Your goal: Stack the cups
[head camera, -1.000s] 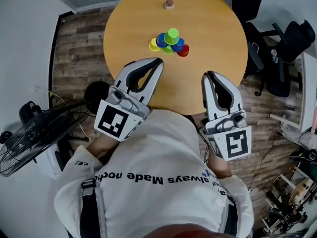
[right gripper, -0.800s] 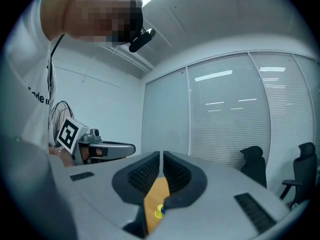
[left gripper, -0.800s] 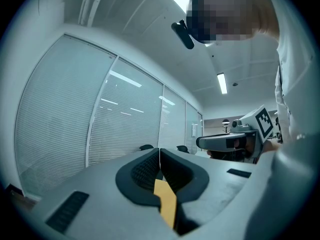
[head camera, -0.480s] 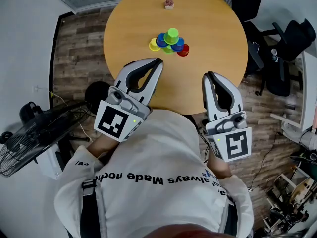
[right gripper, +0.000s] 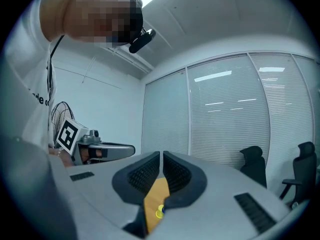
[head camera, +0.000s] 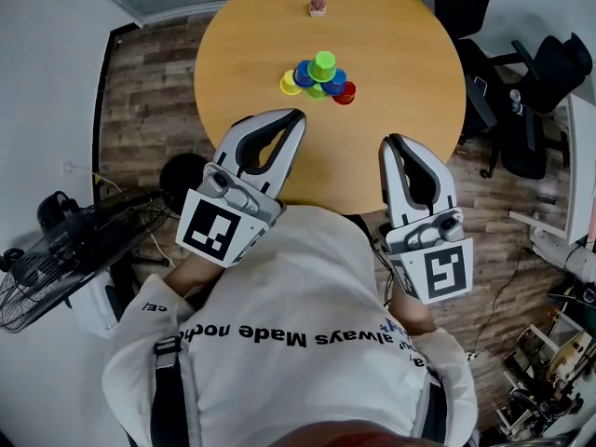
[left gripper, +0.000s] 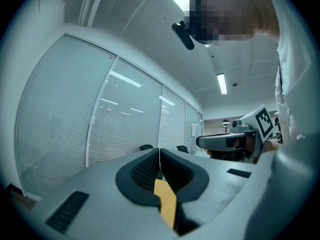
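The white shirt (head camera: 307,277) reads "always Made".

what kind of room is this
Most likely an office meeting room. There is a round wooden table with black office chairs beside it, and glass partition walls fitted with blinds. A floor fan stands near the wall.

A round wooden table (head camera: 400,110) carries a tight cluster of small cups (head camera: 318,78) near its middle. A yellow cup (head camera: 291,84) is at the left and a red cup (head camera: 345,93) at the right, with blue and green ones between them, seemingly piled. Well apart, near the far edge, sits a small brownish object (head camera: 318,6), too small to identify.
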### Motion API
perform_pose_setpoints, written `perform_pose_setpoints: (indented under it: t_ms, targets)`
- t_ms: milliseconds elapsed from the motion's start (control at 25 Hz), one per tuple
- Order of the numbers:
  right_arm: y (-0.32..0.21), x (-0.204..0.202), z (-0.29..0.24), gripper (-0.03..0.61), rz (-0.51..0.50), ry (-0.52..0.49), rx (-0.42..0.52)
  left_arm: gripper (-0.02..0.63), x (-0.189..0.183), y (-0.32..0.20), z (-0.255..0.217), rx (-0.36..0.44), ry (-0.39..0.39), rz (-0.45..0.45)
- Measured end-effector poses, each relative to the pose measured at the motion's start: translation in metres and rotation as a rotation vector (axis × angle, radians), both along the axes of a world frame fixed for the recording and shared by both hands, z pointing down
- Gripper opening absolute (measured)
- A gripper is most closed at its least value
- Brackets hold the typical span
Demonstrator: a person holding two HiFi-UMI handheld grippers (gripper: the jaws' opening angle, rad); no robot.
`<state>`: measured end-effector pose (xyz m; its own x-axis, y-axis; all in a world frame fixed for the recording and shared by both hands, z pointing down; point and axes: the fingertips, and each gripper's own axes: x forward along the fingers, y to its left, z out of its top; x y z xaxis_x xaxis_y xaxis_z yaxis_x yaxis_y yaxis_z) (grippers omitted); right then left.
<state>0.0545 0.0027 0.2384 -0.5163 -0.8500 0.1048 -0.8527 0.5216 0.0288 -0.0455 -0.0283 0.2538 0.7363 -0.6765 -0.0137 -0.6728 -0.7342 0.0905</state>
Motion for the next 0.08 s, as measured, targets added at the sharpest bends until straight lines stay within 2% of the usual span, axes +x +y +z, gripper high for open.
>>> perform_pose_setpoints:
  t_ms: [80]
  targets:
    - [0.0016, 0.0003, -0.0007, 0.043, 0.000, 0.000, 0.001, 0.026, 0.0000, 0.0016, -0.0010, 0.002, 0.002, 0.000]
